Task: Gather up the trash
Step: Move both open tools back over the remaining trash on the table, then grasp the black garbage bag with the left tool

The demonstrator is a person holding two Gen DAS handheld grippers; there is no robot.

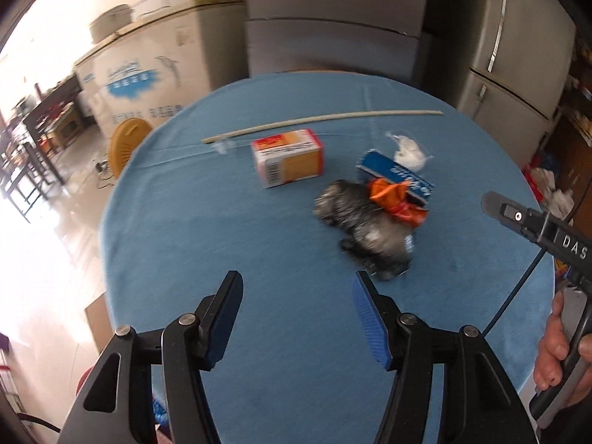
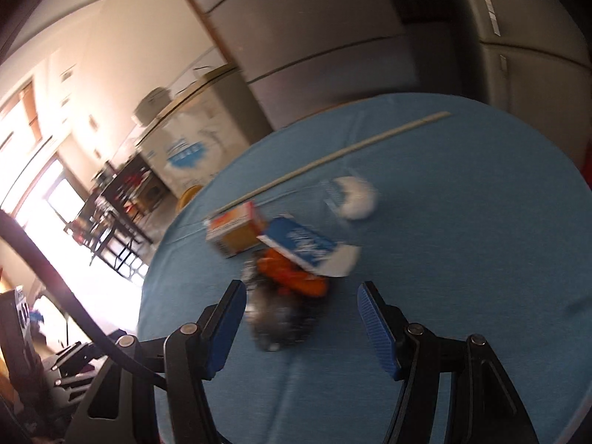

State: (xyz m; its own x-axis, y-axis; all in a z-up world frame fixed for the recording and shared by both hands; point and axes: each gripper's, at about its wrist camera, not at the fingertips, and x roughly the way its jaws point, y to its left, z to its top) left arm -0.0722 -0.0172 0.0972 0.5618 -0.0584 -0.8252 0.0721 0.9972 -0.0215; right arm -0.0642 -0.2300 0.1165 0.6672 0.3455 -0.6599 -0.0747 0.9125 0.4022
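Trash lies on a round blue table (image 1: 222, 240): a crumpled black-silver bag (image 1: 364, 229), an orange wrapper (image 1: 397, 199), a blue box (image 1: 397, 174), an orange-white box (image 1: 288, 157), a white wad in clear plastic (image 1: 409, 150) and a long pale stick (image 1: 322, 122). My left gripper (image 1: 296, 314) is open and empty, near of the black bag. My right gripper (image 2: 301, 322) is open, its jaws either side of the black bag (image 2: 277, 318), with the orange wrapper (image 2: 292, 277) and blue box (image 2: 299, 246) just beyond. The right tool also shows in the left wrist view (image 1: 536, 229).
A white chest freezer (image 1: 148, 74) and a yellow stool (image 1: 125, 144) stand left of the table. Grey refrigerators (image 1: 510, 55) stand behind it. Dark tables and chairs (image 1: 33, 140) are at far left. The orange-white box (image 2: 236, 233) and white wad (image 2: 357, 199) lie beyond my right gripper.
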